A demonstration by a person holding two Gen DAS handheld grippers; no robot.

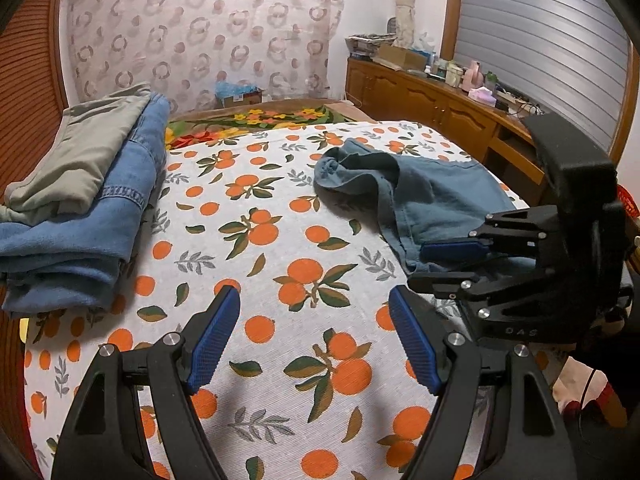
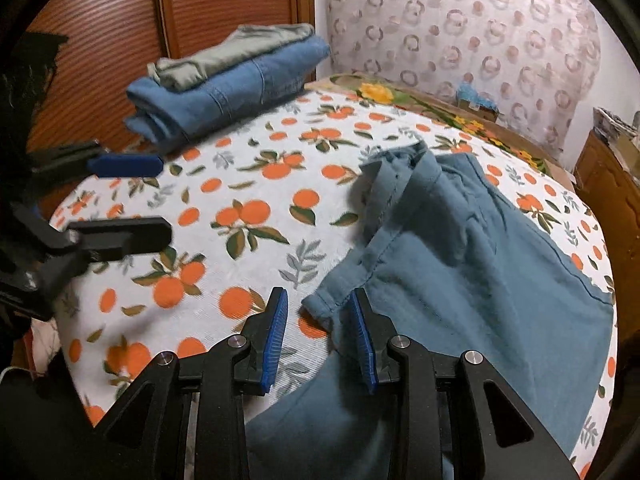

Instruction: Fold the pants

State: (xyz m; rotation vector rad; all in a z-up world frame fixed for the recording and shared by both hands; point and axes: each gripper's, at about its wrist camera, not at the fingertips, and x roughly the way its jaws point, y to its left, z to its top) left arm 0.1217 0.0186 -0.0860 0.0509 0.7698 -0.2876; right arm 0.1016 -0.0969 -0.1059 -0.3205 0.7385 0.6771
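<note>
Teal-blue pants lie crumpled on the orange-print bed sheet, at the right in the left wrist view. In the right wrist view the pants fill the right half, one folded corner pointing left. My right gripper is open, its jaws on either side of that corner, not closed on it. It also shows in the left wrist view over the pants' near edge. My left gripper is open and empty above bare sheet, left of the pants. It appears at the left in the right wrist view.
A stack of folded clothes, grey-green pants on blue jeans, sits at the sheet's far left. A wooden cabinet with clutter runs along the right. A patterned curtain hangs behind the bed. A wooden slatted wall is at the left.
</note>
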